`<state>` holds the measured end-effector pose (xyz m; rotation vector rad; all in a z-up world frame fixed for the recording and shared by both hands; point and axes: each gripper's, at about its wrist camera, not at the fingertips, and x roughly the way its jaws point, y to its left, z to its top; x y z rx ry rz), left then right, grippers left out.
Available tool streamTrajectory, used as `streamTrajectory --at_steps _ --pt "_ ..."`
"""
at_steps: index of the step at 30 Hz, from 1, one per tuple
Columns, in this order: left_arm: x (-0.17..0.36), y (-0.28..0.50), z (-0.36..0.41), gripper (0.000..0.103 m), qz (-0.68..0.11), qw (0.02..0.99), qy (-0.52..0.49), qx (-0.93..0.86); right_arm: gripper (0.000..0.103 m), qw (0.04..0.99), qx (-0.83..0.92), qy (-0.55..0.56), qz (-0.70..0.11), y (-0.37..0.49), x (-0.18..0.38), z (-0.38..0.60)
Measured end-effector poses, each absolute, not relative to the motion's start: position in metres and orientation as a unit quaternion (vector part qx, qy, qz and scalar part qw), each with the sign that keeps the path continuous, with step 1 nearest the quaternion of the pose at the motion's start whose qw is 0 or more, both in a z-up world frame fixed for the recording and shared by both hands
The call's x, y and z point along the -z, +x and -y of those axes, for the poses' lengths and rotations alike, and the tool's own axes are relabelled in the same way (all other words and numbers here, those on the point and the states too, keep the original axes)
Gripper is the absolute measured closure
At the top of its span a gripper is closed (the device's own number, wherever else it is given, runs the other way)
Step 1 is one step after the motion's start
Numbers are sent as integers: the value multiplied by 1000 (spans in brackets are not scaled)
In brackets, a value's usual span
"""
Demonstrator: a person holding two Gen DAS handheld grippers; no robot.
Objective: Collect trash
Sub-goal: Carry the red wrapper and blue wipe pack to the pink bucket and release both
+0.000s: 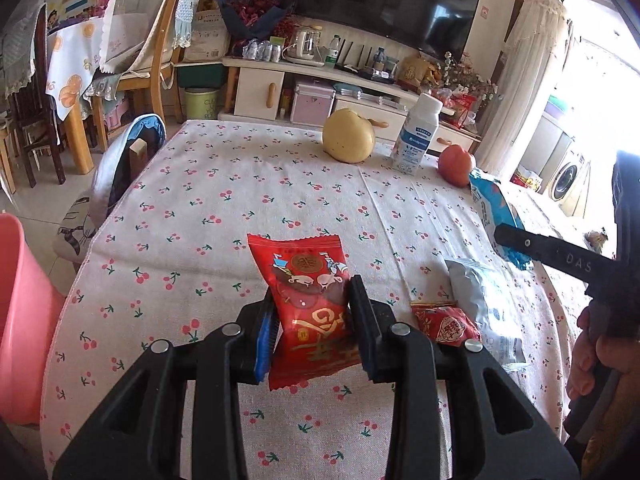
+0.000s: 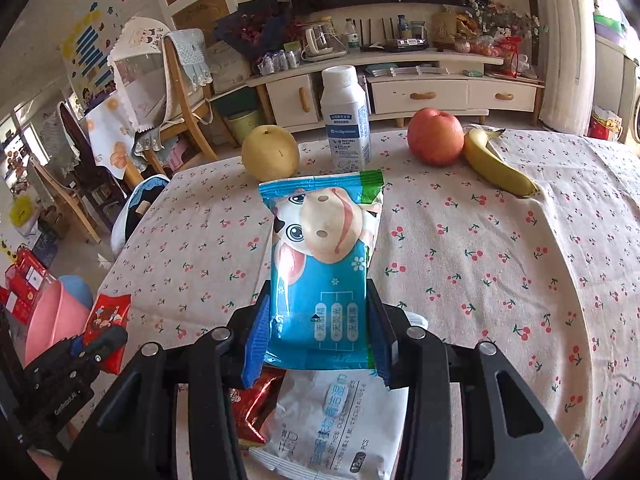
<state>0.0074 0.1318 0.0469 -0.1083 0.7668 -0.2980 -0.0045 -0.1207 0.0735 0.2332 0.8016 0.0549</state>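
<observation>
Red snack wrapper (image 1: pixel 312 312): glossy, gold lettering, cartoon print, crimped ends, lifted off the cherry-print tablecloth (image 1: pixel 224 216). Left gripper (image 1: pixel 312 320) was nearly closed, pads pinching it at both edges. Blue wrapper (image 2: pixel 324 264), cow face print, sat in the right gripper (image 2: pixel 320 332), jaws narrow, clamped on its sides, above the table. White wipes pack (image 2: pixel 332 420) and small red wrapper (image 2: pixel 252 404) lay below it. Pink bin (image 1: pixel 20 292) stood beside the table.
</observation>
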Motion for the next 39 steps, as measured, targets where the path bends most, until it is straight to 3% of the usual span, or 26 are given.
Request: streamTrajectory --at_steps 22,39 --pt "-83 -11 -231 67 -321 931 -145 92 59 903 -133 90 -399 -34 -89 -2" --pt "-87 -23 -380 67 -289 919 -259 -66 59 871 -265 52 -410 -21 -96 -171"
